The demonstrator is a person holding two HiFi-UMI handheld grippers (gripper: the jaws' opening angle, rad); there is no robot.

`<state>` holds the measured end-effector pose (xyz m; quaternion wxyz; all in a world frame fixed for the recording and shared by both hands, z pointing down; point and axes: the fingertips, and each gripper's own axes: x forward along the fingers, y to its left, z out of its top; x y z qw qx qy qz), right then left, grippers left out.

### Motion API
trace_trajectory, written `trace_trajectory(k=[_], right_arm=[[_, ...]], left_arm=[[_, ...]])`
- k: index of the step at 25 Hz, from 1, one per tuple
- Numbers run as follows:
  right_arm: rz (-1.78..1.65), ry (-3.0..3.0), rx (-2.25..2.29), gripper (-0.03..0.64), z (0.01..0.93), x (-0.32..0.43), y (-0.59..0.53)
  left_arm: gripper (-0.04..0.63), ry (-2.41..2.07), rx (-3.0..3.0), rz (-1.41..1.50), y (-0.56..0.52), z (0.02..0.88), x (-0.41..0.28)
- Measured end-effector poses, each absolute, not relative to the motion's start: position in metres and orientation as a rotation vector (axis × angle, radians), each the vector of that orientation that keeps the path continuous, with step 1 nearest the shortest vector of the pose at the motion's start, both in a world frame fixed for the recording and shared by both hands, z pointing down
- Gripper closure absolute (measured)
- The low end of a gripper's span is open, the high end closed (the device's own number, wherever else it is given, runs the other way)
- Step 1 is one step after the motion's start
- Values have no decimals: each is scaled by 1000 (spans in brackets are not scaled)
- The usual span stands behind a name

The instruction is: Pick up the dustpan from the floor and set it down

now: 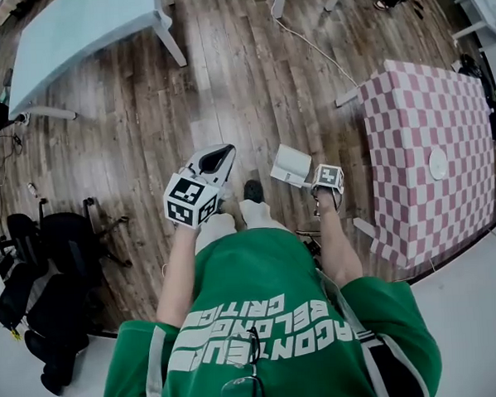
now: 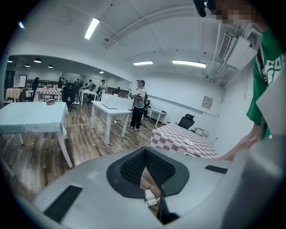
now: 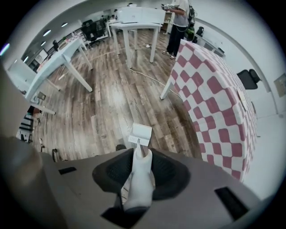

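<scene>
- Over plank floor [image 1: 225, 78], just ahead of person: dustpan [image 1: 290, 165] held clear of the boards, near pink-and-white checked table [image 1: 419, 143].
- Writing: white block letters on green shirt [image 1: 268, 267], upside down in head view; "BELONG" readable, rest uncertain.
- Black-and-white square patterns on marker cubes [image 1: 190, 199]; no words.
- Grey strip on pan by handle joint; print too small to read.
- Right gripper [image 3: 139, 172]: clamped on dustpan's white handle, ribbed black pads [image 3: 169, 172] either side.
- Long axis in line with jaws; flat rectangular pan end away from gripper, toward floor.
- Left gripper [image 2: 144, 152]: pad tips meeting, nothing between.
- Dustpan smooth, white, plastic-looking.
- Round white plate [image 1: 438, 163] on checked cloth.
</scene>
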<state>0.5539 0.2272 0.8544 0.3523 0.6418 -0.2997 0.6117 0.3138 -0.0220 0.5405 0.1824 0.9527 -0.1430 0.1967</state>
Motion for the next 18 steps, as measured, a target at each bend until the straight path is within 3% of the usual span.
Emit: trace_trajectory(k=[4,18], right_arm=[[1501,-859,1690,495,832,557,212],[990,-1295,2117,497,621,537,77]], left_arm=[[603,-422,2680,534,-30,537,298],[603,-449,2786,400,-101,493,226]])
